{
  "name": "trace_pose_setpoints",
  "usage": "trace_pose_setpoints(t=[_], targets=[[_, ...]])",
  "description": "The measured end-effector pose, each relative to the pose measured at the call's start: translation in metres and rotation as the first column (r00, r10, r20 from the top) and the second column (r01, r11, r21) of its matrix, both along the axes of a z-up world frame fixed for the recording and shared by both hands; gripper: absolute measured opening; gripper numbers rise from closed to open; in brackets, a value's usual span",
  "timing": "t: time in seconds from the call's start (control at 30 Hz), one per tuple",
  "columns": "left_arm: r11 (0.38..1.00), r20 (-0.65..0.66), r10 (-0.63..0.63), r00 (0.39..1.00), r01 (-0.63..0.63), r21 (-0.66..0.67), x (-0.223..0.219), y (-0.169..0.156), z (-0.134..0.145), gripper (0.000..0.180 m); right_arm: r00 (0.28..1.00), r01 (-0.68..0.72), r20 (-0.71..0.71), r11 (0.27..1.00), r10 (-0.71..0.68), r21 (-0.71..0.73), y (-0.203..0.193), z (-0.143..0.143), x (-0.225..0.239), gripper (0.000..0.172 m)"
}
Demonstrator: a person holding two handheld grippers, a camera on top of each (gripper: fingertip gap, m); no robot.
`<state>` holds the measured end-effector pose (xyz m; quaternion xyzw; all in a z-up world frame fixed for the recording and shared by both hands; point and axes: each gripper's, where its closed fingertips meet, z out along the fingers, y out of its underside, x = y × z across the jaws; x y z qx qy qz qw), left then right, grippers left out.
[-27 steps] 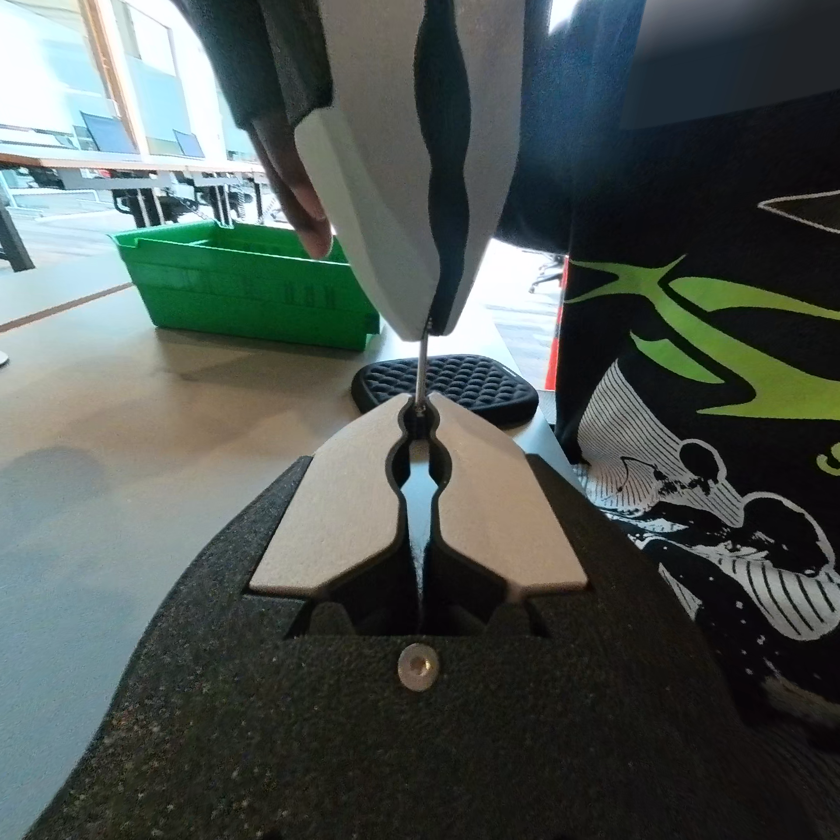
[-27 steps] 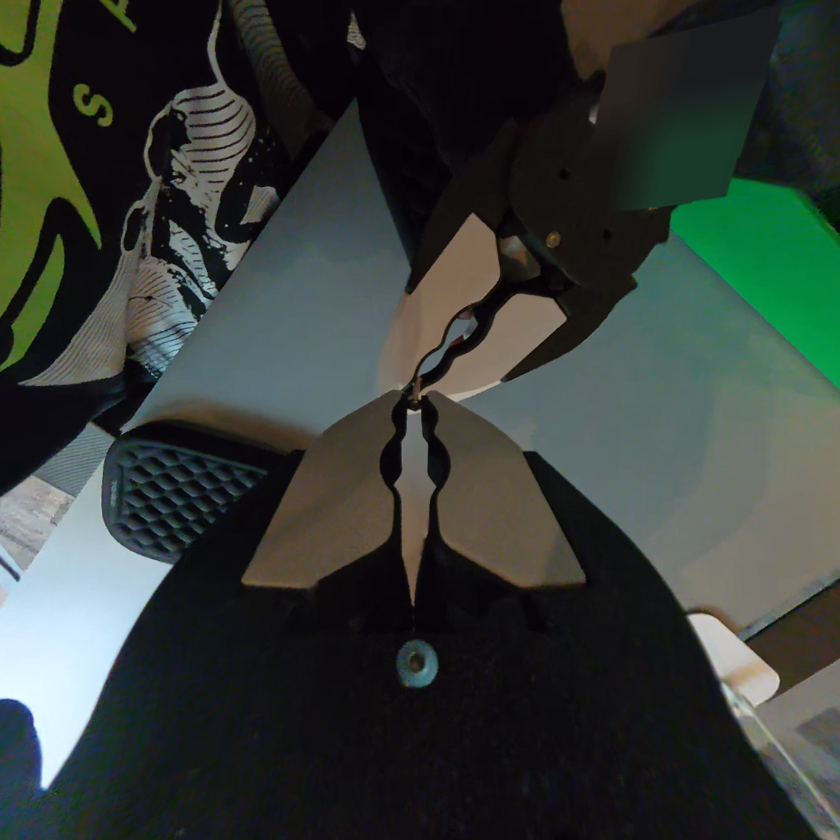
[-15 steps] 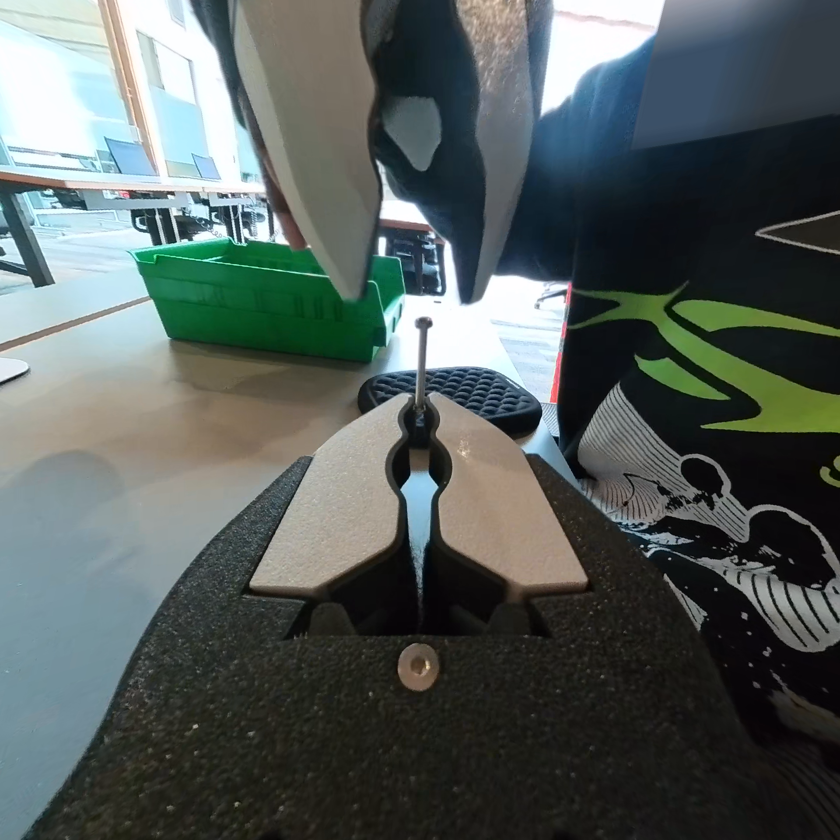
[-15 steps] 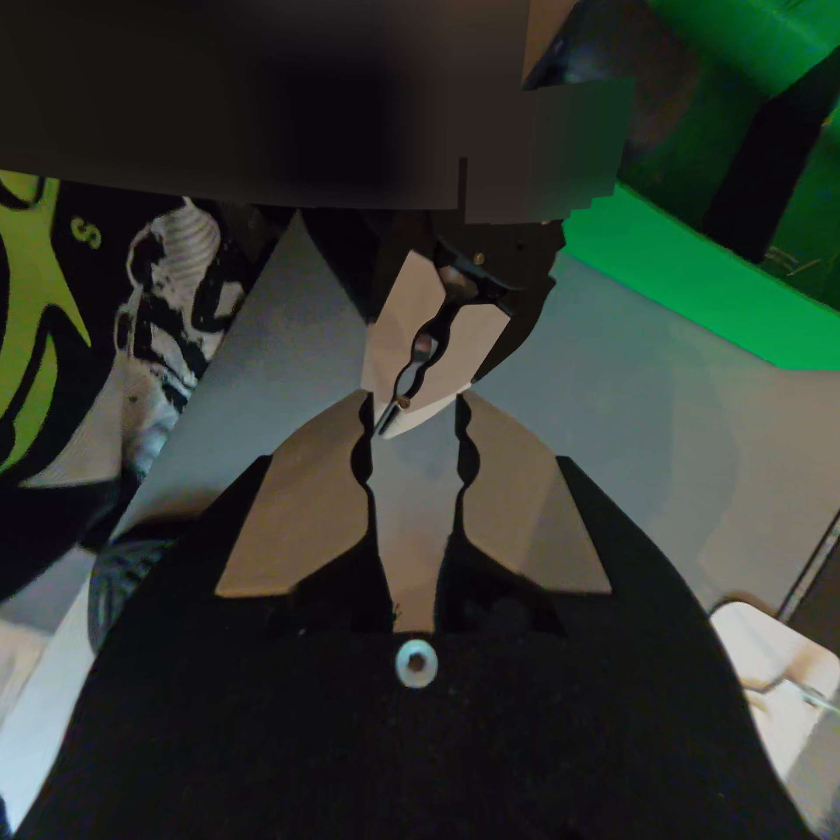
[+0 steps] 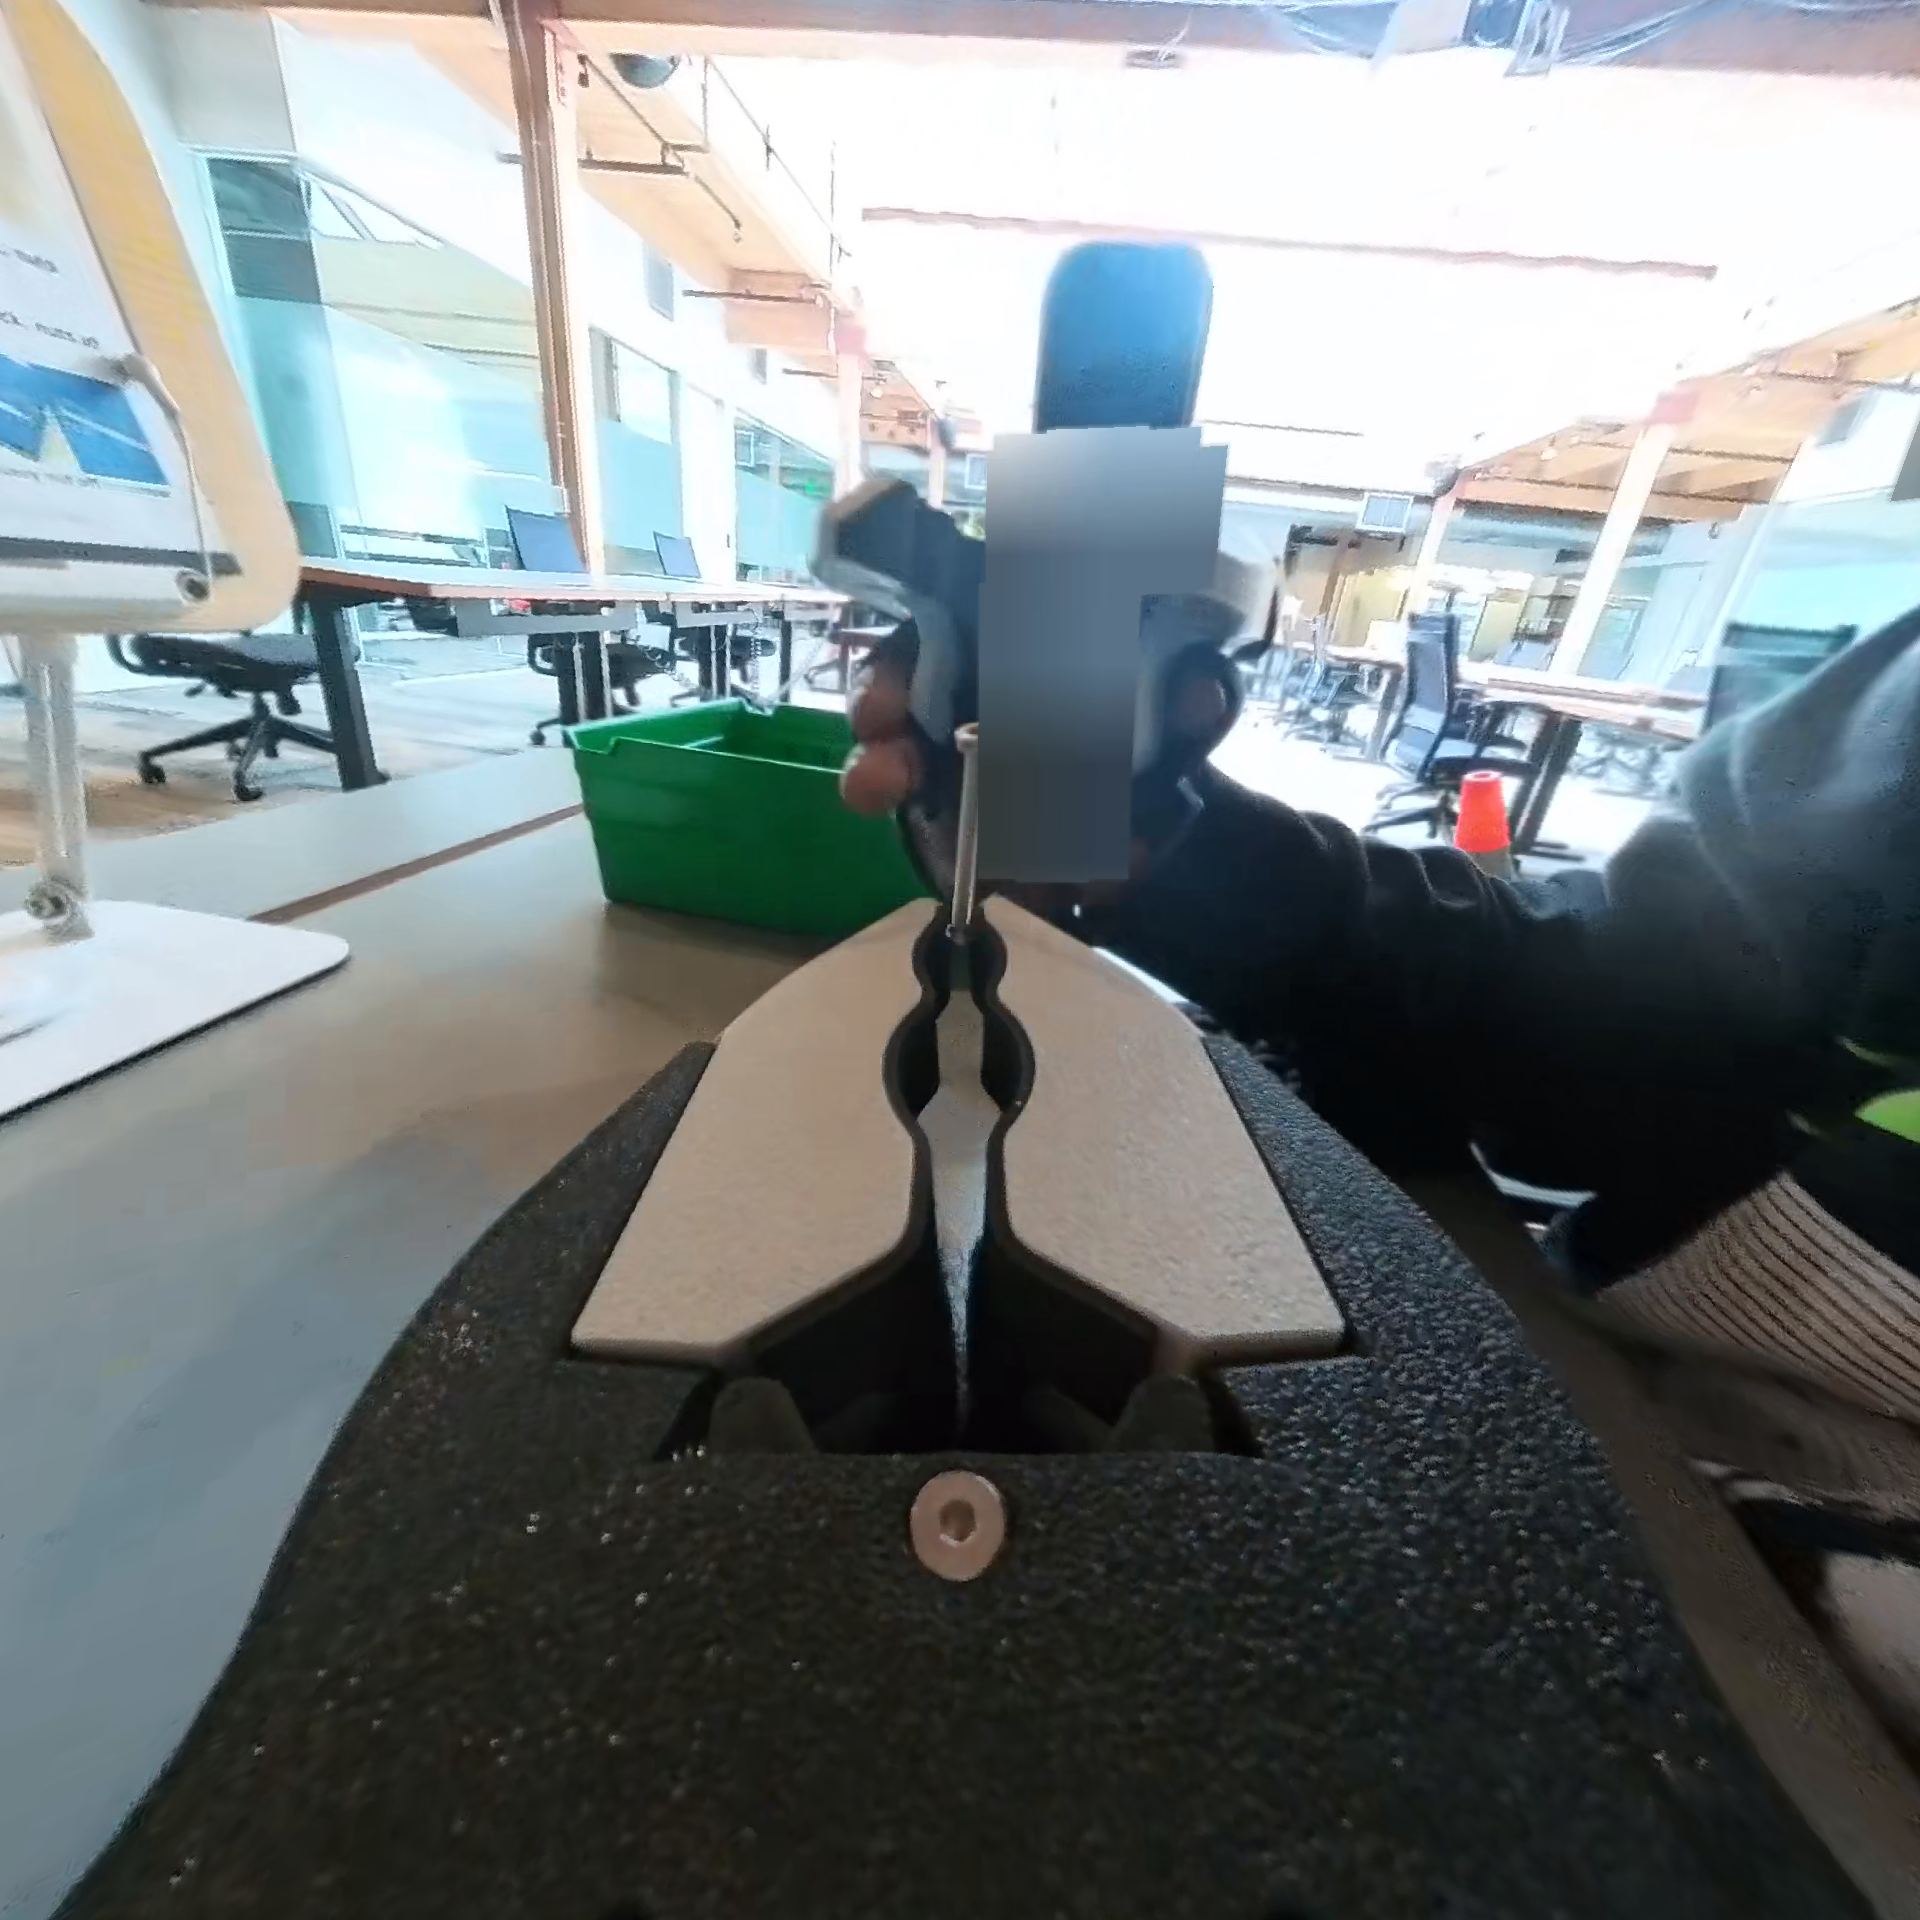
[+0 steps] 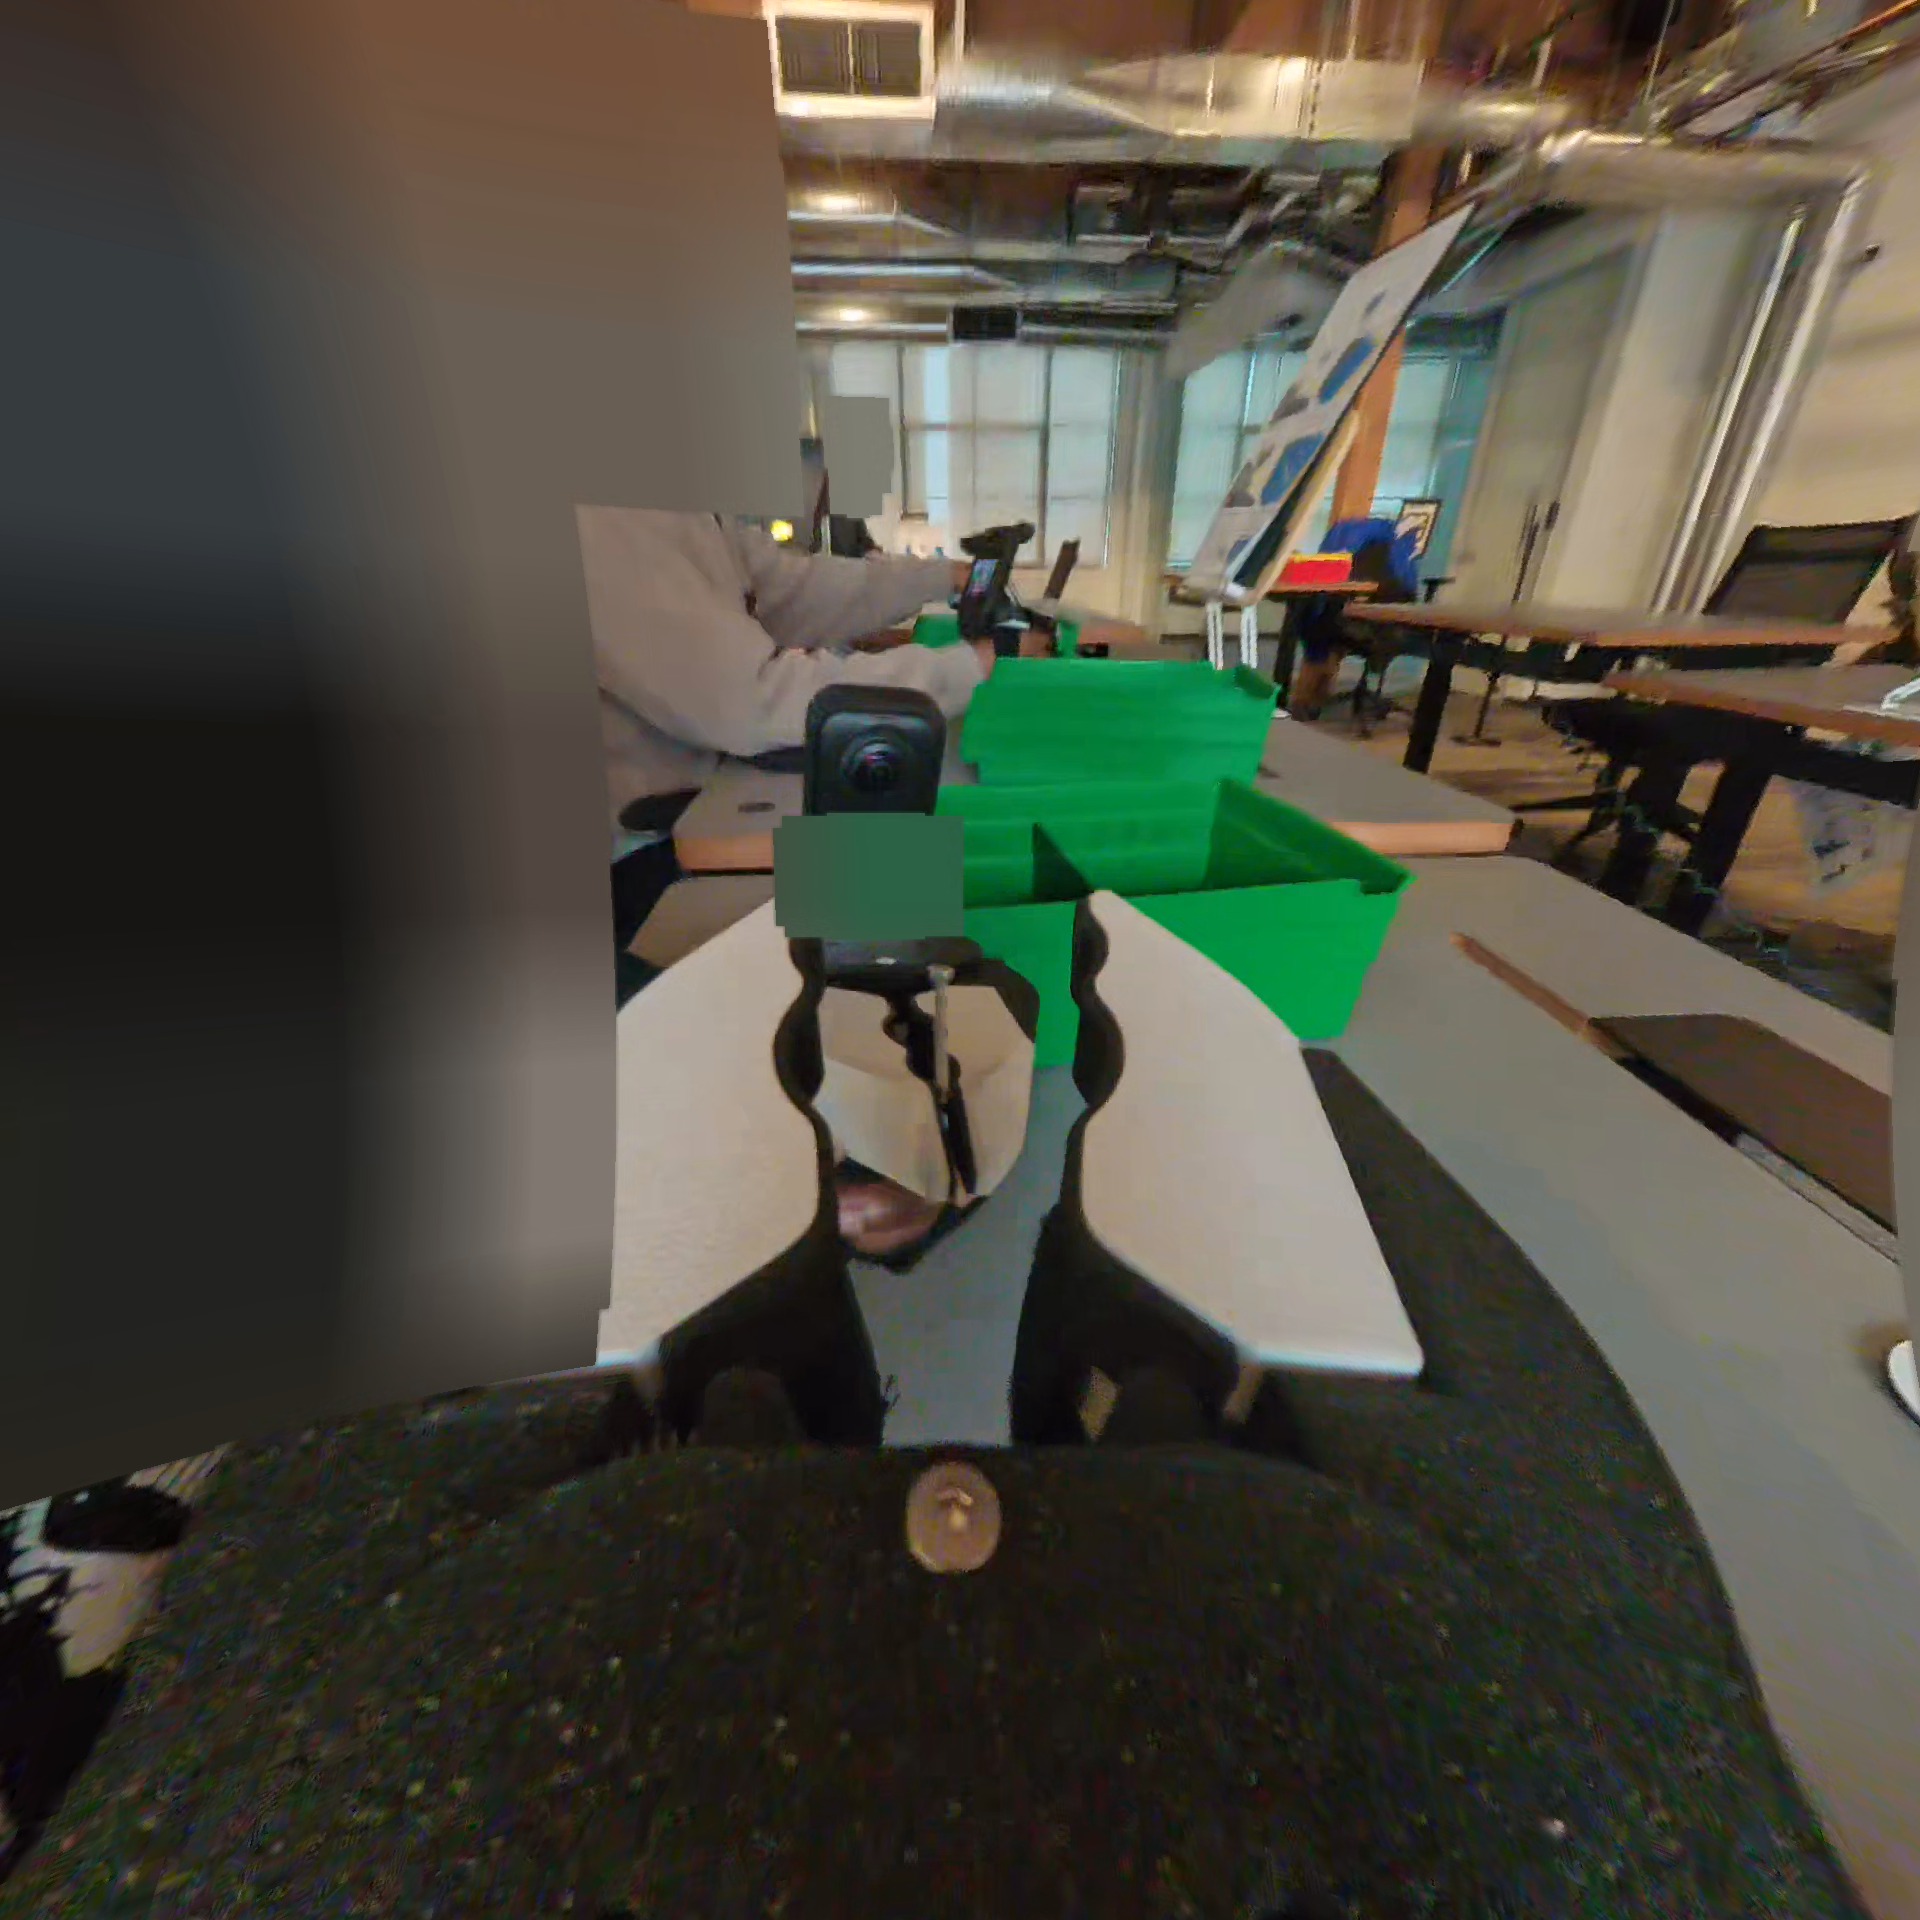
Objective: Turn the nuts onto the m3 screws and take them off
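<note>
My left gripper (image 5: 958, 920) is shut on the lower end of a thin metal screw (image 5: 966, 821), which stands upright with its head on top. In the right wrist view the same screw (image 6: 943, 1049) rises from the left gripper (image 6: 951, 1184), which faces me. My right gripper (image 6: 940, 935) is open and empty, its fingers wide apart on either side of that view of the screw and short of it. In the left wrist view one grey finger (image 5: 883, 561) of the right gripper shows behind the screw, partly under a blurred patch. I cannot make out a nut.
A green bin (image 5: 727, 821) stands on the grey table (image 5: 312, 1091) behind the screw; it also shows in the right wrist view (image 6: 1247, 914). A white stand with a board (image 5: 104, 966) is at the left. A dark sleeve (image 5: 1455, 935) reaches in from the right. Tip to tip, the grippers are about 6 cm apart.
My right gripper was shut at the top of the screw, then opened and drew back from it. My left gripper kept hold of the screw. Both views tilted up towards the room.
</note>
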<state>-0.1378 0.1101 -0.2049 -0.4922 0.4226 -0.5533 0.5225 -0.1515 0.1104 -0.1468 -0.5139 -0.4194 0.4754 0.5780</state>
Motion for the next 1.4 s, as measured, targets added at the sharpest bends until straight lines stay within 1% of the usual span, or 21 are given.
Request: trace_pose_setpoints(t=[0.03, 0.07, 0.13, 0.2, 0.27, 0.37, 0.47, 0.53, 0.7, 0.93, 1.2, 1.3, 1.4], targets=[[1.0, -0.001, 0.005, 1.0, -0.005, 0.005, 0.004, 0.007, -0.002, 0.002, 1.0, -0.003, -0.006, 1.0, 0.003, -0.004, 0.002, -0.003, 0.004, 0.044], [1.0, -0.001, 0.013, 1.0, -0.013, 0.004, 0.008, 0.015, -0.005, 0.002, 1.0, 0.012, -0.008, 1.0, -0.012, -0.002, 0.006, -0.007, 0.008, 0.044], [1.0, 0.006, 0.012, 1.0, -0.012, -0.01, 0.013, 0.027, -0.01, 0.002, 0.997, 0.038, -0.06, 0.999, -0.038, -0.002, 0.009, -0.011, 0.017, 0.043], [1.0, -0.018, 0.008, 1.0, -0.008, 0.002, 0.016, 0.033, -0.016, 0.002, 0.995, 0.062, -0.075, 0.998, -0.063, -0.018, 0.014, -0.018, 0.022, 0.04], [1.0, -0.042, -0.004, 0.999, 0.004, 0.004, 0.018, 0.031, -0.021, 0.002, 0.994, 0.109, -0.023, 0.994, -0.11, -0.018, 0.022, -0.027, 0.022, 0.038], [1.0, -0.083, -0.001, 0.997, 0.001, -0.005, 0.02, 0.032, -0.03, 0.002, 0.995, 0.096, 0.003, 0.995, -0.096, -0.013, 0.018, -0.033, 0.011, 0.036], [0.999, -0.079, 0.004, 0.997, -0.007, -0.041, 0.019, 0.037, -0.032, 0.002, 0.987, 0.139, 0.081, 0.99, -0.141, 0.022, 0.021, -0.045, 0.003, 0.035], [0.998, -0.069, 0.006, 0.998, -0.01, -0.058, 0.018, 0.039, -0.031, 0.002, 0.982, 0.164, 0.091, 0.986, -0.164, 0.012, 0.025, -0.048, 0.003, 0.035], [0.998, -0.076, 0.002, 0.997, -0.006, -0.063, 0.019, 0.039, -0.032, 0.002, 0.984, 0.166, 0.073, 0.986, -0.166, -0.006, 0.027, -0.048, 0.003, 0.035], [0.998, -0.087, -0.005, 0.996, -0.001, -0.064, 0.02, 0.038, -0.033, 0.002, 0.981, 0.168, 0.095, 0.986, -0.168, 0.009, 0.026, -0.053, -0.003, 0.037], [0.997, -0.089, -0.005, 0.996, -0.002, -0.075, 0.02, 0.039, -0.033, 0.002, 0.977, 0.198, 0.077, 0.98, -0.2, 0.028, 0.028, -0.048, 0.002, 0.034], [0.997, -0.095, -0.008, 0.995, 0.0, -0.077, 0.02, 0.039, -0.034, 0.002, 0.984, 0.162, 0.077, 0.987, -0.162, 0.011, 0.023, -0.047, 0.001, 0.031], [0.997, -0.099, -0.009, 0.995, 0.001, -0.077, 0.021, 0.038, -0.035, 0.002, 0.985, 0.155, 0.081, 0.988, -0.155, 0.0, 0.023, -0.047, 0.0, 0.03]])
